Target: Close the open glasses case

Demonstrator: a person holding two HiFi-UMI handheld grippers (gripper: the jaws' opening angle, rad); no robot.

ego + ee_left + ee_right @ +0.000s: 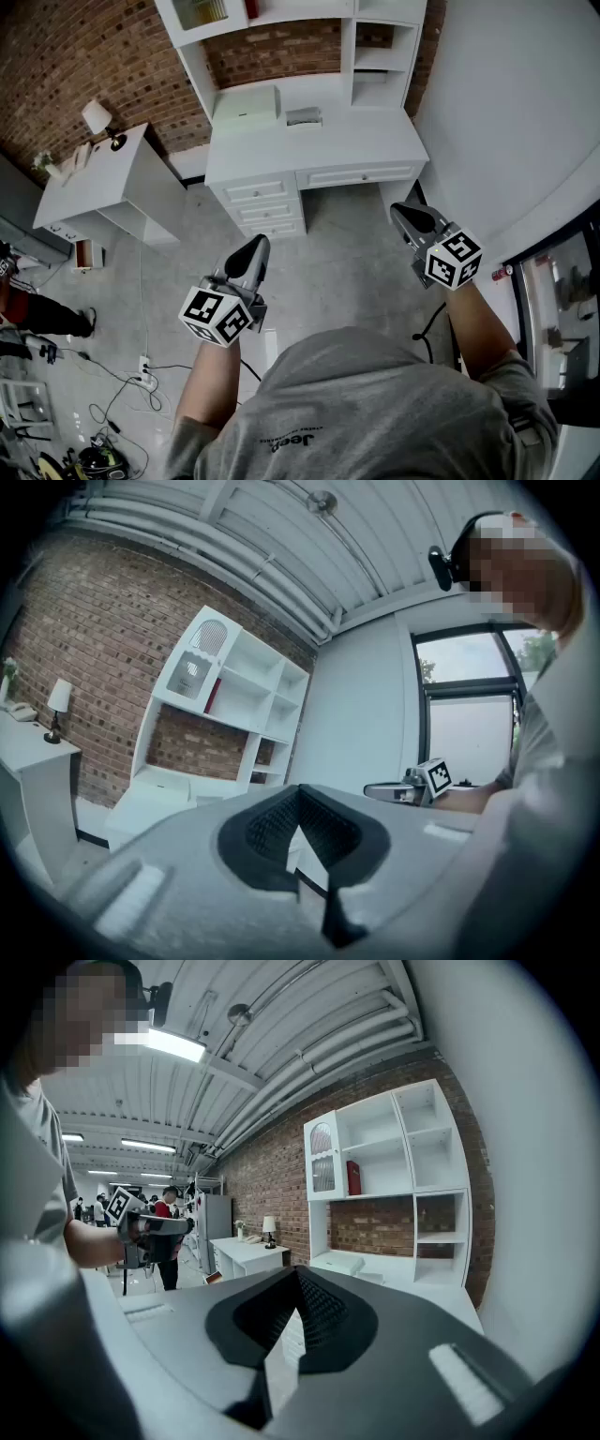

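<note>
Glasses case (303,116), probably the small grey item (too small for certainty), being carried by white counter (375,141), just beside white box (246,103). Left tongs (257,244) and right tongs (400,210) being held over floor (347,244), well apart from counter, jaws being kept together, nothing gripped.

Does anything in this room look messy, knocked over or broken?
Nothing looks broken or spilled. The white desk is tidy, with a pale box and a small grey item on it. The only untidy spot is the loose cables sprawled over the floor at the lower left of the head view.
</note>
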